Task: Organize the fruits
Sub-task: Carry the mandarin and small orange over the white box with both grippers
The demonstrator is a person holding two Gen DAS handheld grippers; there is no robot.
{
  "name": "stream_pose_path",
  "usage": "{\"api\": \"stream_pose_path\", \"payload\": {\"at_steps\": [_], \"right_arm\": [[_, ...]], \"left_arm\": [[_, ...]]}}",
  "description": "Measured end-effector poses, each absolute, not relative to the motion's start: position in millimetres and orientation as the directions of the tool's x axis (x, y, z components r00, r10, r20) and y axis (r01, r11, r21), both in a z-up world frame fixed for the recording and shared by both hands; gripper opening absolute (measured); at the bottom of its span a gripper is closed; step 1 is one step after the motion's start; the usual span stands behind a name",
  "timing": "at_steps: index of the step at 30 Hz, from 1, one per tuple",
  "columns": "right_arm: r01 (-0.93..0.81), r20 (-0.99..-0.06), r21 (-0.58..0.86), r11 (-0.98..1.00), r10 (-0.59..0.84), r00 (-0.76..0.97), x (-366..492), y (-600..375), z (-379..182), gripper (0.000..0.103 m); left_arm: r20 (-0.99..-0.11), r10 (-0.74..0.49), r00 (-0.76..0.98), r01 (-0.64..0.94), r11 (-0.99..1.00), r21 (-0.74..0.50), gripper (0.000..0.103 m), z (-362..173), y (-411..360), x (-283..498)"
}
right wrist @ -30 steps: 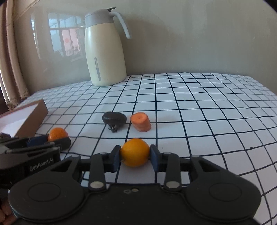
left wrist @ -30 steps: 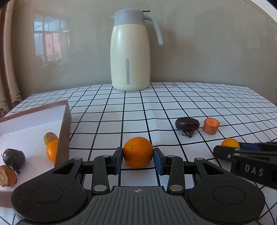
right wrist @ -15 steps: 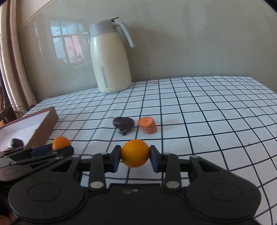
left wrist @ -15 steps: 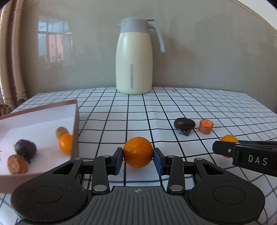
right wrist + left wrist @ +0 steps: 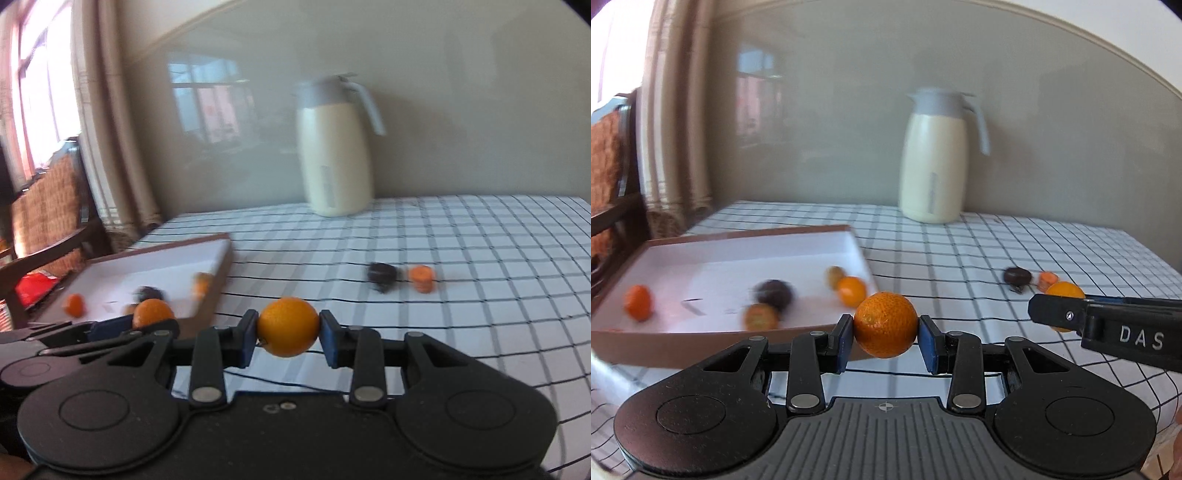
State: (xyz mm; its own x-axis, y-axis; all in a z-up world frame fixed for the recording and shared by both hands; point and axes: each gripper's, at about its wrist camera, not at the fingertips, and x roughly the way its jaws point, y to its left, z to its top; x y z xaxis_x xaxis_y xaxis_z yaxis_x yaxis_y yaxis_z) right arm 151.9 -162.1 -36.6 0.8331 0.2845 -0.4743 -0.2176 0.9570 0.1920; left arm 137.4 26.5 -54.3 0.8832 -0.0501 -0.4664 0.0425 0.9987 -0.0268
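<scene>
Oranges, 2 of them, are off the table: one [image 5: 885, 325] clamped in the left gripper [image 5: 885, 341], one [image 5: 288, 326] clamped in the right gripper [image 5: 288, 341]. The box [image 5: 701, 343] lies ahead and left of both, with the left gripper nearer, almost at its near wall. A dark fruit [image 5: 382, 275] and carrot piece [image 5: 421, 278] sit well right of the box.

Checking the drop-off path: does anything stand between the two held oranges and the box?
Only the box's near wall lies between. The left gripper holds its orange just short of that wall; the right gripper's orange has bare tablecloth toward the box, with the left gripper alongside.
</scene>
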Motion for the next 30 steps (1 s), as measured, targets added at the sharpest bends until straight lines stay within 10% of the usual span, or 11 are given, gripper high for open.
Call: {"api": "stream_pose_path", "payload": {"at_steps": [30], "right_arm": [[-0.418,-0.359,0.163,0.894,0.448,0.819,197,-33,-1,0.027]], "left_arm": [[-0.390,0.235,0.890,-0.272,0.962,-0.040,0.038,-25,187,141]]}}
